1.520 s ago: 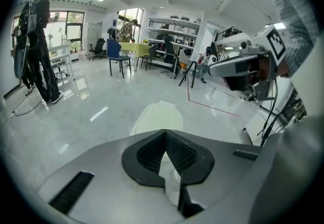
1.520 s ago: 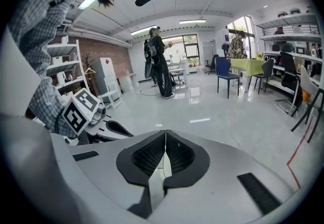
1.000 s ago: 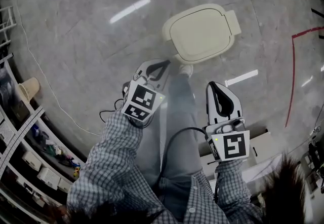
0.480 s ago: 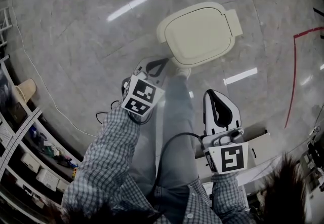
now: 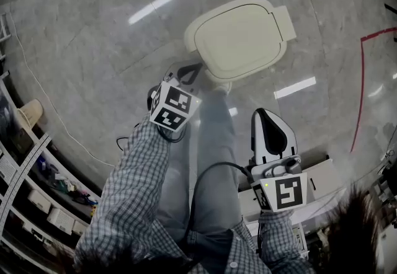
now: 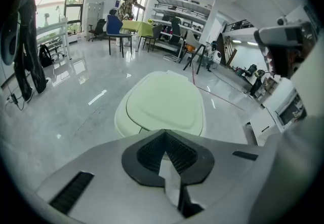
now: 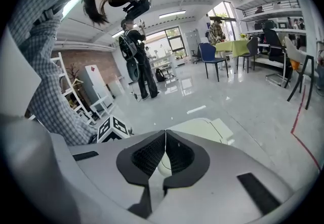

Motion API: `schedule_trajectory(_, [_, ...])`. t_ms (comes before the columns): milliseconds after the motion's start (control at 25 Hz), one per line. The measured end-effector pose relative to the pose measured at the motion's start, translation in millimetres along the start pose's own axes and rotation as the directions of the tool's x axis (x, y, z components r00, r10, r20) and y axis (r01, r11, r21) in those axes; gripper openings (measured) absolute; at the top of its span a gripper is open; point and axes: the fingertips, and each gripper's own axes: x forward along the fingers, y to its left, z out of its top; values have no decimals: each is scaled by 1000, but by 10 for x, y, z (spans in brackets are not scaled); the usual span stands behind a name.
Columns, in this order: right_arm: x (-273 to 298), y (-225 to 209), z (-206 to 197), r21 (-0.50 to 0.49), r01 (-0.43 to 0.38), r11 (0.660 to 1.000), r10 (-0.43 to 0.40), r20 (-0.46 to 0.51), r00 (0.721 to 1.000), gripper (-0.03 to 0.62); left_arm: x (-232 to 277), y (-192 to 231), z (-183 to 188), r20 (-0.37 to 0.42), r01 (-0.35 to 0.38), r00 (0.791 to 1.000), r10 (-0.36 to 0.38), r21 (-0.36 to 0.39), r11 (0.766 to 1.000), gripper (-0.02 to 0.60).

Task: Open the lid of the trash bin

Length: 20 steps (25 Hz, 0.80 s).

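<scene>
While your left gripper (image 5: pixel 193 70) and right gripper (image 5: pixel 269 114) both had jaws pressed together, empty, you needed the left's tip under the closed lid (image 5: pixel 239 37)'s near rim, lifting gently.

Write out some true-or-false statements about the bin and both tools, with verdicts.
1. The trash bin's lid is closed. True.
2. The left tool is clamped on the lid's edge. False: its jaws are together with nothing between them, and the lid lies ahead of their tips.
3. The right tool is nearer the lid than the left tool. False: the left tool is nearer, and the right one is held further back.
4. In the head view, a red line runs to the right of the lid. True.
5. The right tool's jaws are wide apart. False: they are together and hold nothing.
</scene>
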Motion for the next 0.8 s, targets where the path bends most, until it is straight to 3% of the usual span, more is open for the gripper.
schedule_trajectory(240, [46,36,21,7,-30,1000,30,20,999,20,32,104,-144,-29,-33,999,31,-51,998,6])
schedule_trajectory(560, [78,22,-15,17,-26,1000,26,2,1000,20,77,128,-189,-40,-14,999,10,-101,995,6])
schedule_trajectory(800, [102,66,2,16,-36,999,35,12,999,20,85,102,-205,-67,4,998,-5,-19,1000,6])
